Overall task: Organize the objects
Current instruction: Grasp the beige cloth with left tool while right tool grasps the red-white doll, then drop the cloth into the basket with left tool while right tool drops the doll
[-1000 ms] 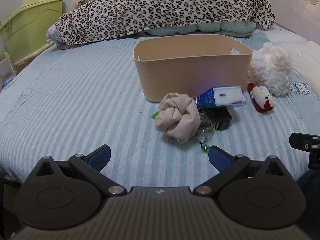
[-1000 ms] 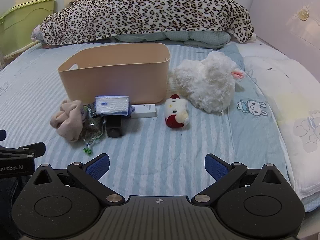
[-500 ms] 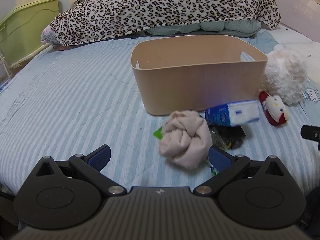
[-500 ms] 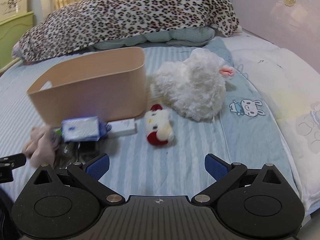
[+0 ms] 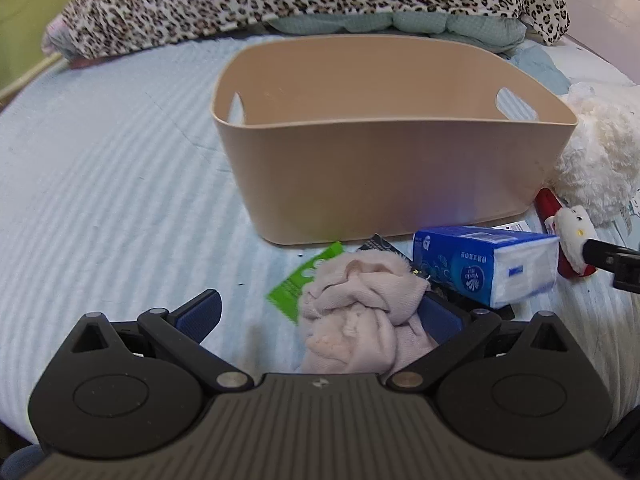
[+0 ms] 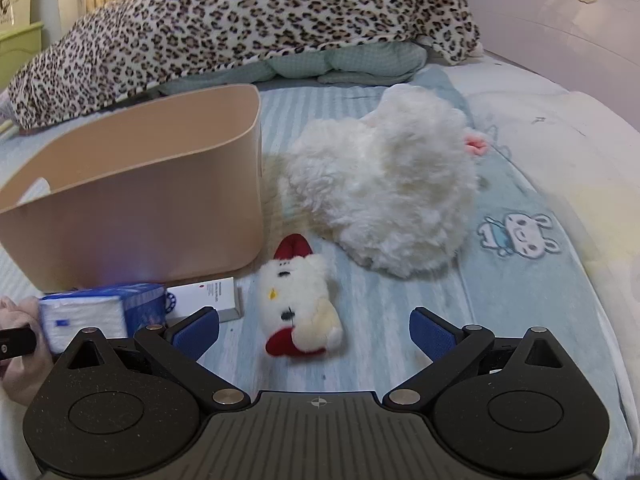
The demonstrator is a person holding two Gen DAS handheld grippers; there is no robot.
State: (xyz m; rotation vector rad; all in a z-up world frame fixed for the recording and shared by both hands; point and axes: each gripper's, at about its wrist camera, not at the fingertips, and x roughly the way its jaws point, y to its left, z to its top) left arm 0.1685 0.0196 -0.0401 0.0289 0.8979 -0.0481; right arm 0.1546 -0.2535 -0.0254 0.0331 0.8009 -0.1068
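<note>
A beige plastic bin (image 5: 384, 168) stands empty on the striped bed; it also shows in the right wrist view (image 6: 132, 216). My left gripper (image 5: 320, 314) is open, its jaws around a crumpled pink cloth (image 5: 360, 312) lying in front of the bin. Beside the cloth lie a green packet (image 5: 298, 284), a blue tissue pack (image 5: 484, 264) and dark items under it. My right gripper (image 6: 314, 326) is open, with a small red-and-white cat plush (image 6: 300, 304) between its fingers. A fluffy white plush (image 6: 384, 196) lies beyond it.
A white box (image 6: 208, 298) lies by the bin's front corner. A leopard-print blanket (image 6: 240, 24) is heaped at the back. A pillow (image 6: 560, 152) lies on the right. A green storage box (image 5: 36, 20) stands left of the bed.
Both grippers moved forward and down. The pink cloth now sits between the left fingers, and the cat plush between the right fingers. Both stay open.
</note>
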